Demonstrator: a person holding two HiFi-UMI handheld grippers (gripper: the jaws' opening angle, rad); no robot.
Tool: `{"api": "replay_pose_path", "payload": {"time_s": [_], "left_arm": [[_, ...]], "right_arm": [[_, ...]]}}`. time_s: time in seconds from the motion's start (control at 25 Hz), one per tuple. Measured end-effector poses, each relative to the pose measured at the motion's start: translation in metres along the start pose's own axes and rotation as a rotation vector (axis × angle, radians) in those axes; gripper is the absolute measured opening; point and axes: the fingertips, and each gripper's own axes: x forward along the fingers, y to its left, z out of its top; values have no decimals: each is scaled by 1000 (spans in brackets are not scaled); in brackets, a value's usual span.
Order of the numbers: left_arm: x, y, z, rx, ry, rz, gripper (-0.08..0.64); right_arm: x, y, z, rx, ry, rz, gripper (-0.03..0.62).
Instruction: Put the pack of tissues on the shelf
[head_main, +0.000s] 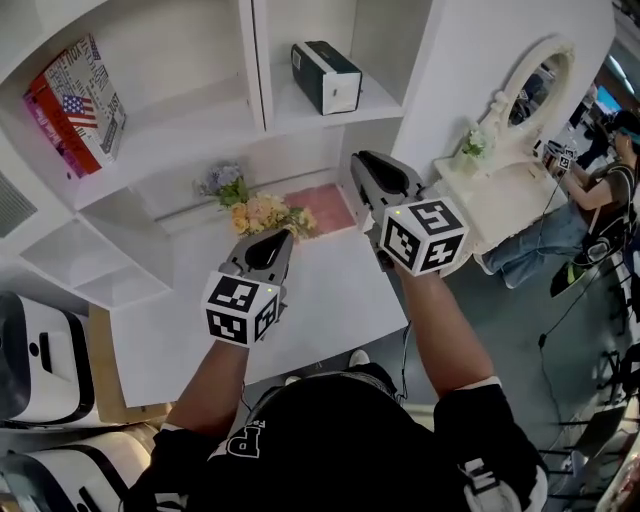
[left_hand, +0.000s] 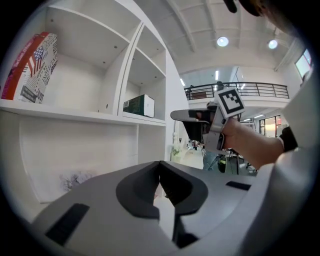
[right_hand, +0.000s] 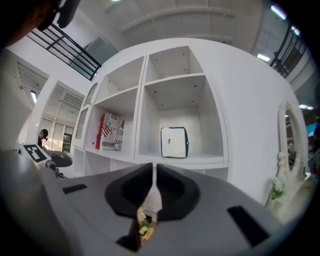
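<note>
Pack of tissues (head_main: 326, 77): stands upright in the shelf compartment at upper centre of the head view, touched by nothing, so probably already delivered. Right gripper (right_hand: 152, 167): pressed together on nothing, aimed toward that compartment but clear of it. Left gripper (left_hand: 159, 165): likewise closed and empty, hovers over the white table (head_main: 330, 290) beside the flowers (head_main: 262, 212), seemingly idle.

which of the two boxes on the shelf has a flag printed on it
The red box in the left compartment: it carries a flag and black lettering. The white box, one compartment to the right, has dark green sides and no flag.
</note>
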Motion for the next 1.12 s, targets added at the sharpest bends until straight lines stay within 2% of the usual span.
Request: {"api": "replay_pose_path", "payload": {"time_s": [0.04,0.2,0.32,0.48,0.6,0.84,1.12], "left_arm": [[-1,-2,-1,0,-1,-10,14],[-6,-8,-3,-6,-15,-38,14],[-11,-9,-8,-18,-18,-37,14],[-14,-14,-18,-25,-8,-13,14],[-14,-23,-21,-32,-3,5,14],[-9,-57,-20,-81,-31,64,14],[2,-121,-35,-142,-53,163,14]], "right_arm": [[-5,5,-4,-1,-13,6,12],[-25,27,-19,15,-52,85,8],[-36,43,-41,41,-25,132,8],[-50,55,-66,60,9,142,8],[-62,52,-73,86,-5,134,8],[-104,32,-82,255,-99,211,8],[-175,-4,-130,302,20,340,7]]}}
